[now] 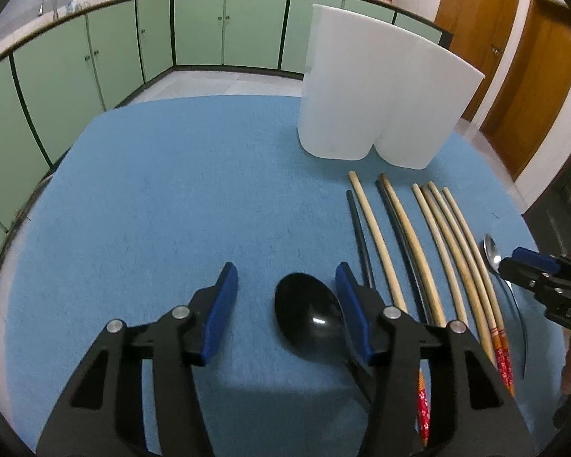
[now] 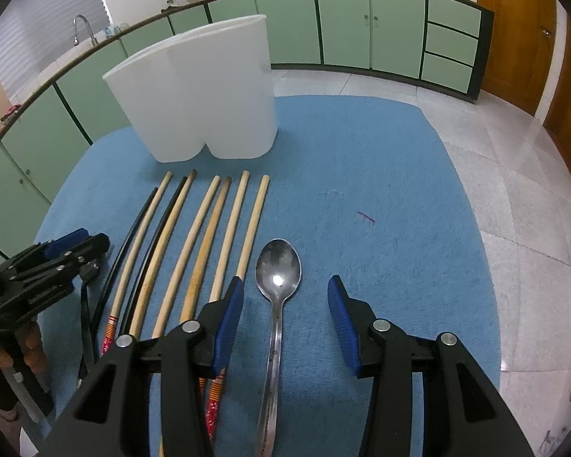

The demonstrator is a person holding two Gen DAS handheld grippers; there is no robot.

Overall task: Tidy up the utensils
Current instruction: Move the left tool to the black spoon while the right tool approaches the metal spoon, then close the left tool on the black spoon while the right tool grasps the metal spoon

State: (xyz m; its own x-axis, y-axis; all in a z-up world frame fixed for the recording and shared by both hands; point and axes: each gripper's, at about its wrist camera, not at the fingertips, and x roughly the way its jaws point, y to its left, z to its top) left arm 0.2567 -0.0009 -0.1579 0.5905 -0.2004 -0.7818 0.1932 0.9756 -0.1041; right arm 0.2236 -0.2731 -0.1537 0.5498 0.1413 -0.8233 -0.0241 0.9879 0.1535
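Observation:
A black spoon (image 1: 308, 312) lies on the blue mat (image 1: 152, 190) between the fingers of my left gripper (image 1: 285, 270). Its bowl sits close to the right pad (image 1: 352, 304) and well clear of the left one; the jaws stand open. A metal spoon (image 2: 278, 266) lies bowl-up between the open fingers of my right gripper (image 2: 285, 282), touching neither pad. Several wooden and black chopsticks (image 2: 209, 247) lie side by side between the two spoons. A white two-compartment holder (image 2: 201, 95) stands upright behind them. The left gripper (image 2: 76, 243) shows at the left edge of the right wrist view.
The mat covers a round table whose edge curves close on the left (image 1: 15, 228) and on the right (image 2: 487, 266). Green cabinets (image 1: 198, 26) line the far wall, with tiled floor (image 2: 514, 175) and wooden doors (image 1: 476, 11) to the right. A hand (image 2: 30, 350) holds the left gripper.

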